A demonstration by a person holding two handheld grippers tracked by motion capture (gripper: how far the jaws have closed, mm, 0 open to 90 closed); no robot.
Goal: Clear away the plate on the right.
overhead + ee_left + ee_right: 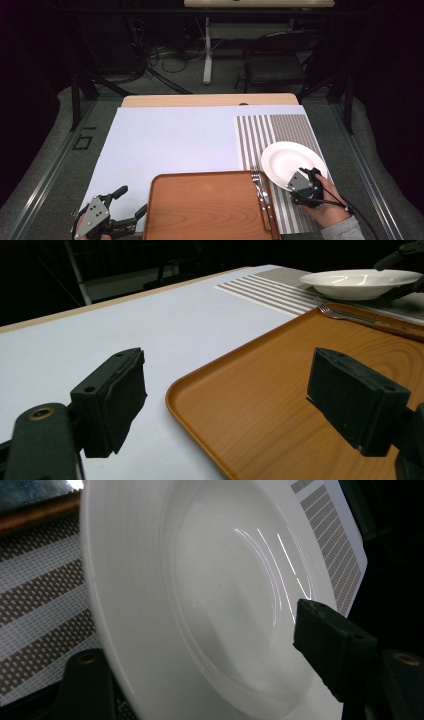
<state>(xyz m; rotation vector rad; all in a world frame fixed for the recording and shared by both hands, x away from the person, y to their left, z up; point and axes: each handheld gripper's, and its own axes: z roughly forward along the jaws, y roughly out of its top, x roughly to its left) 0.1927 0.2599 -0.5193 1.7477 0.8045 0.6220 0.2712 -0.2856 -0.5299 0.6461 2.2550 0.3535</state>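
Observation:
A white plate (285, 157) lies on a striped placemat (280, 127) at the right of the table. My right gripper (300, 176) reaches over the plate's near rim. In the right gripper view one pad stands just above the plate's (175, 580) inner slope. The other jaw is under the rim, with the right gripper (205, 655) open around it. A fork (260, 187) rests on the right edge of a wooden tray (200, 210). My left gripper (132, 200) waits open at the tray's left corner, and in its own view the left gripper (225, 400) holds nothing.
A white sheet (170, 145) covers most of the tabletop, and the wooden far edge (210, 100) shows behind it. A chair (275, 60) and a table leg with cables stand on the floor beyond. From the left gripper view the plate (360, 280) and fork (345, 315) lie past the tray (280, 390).

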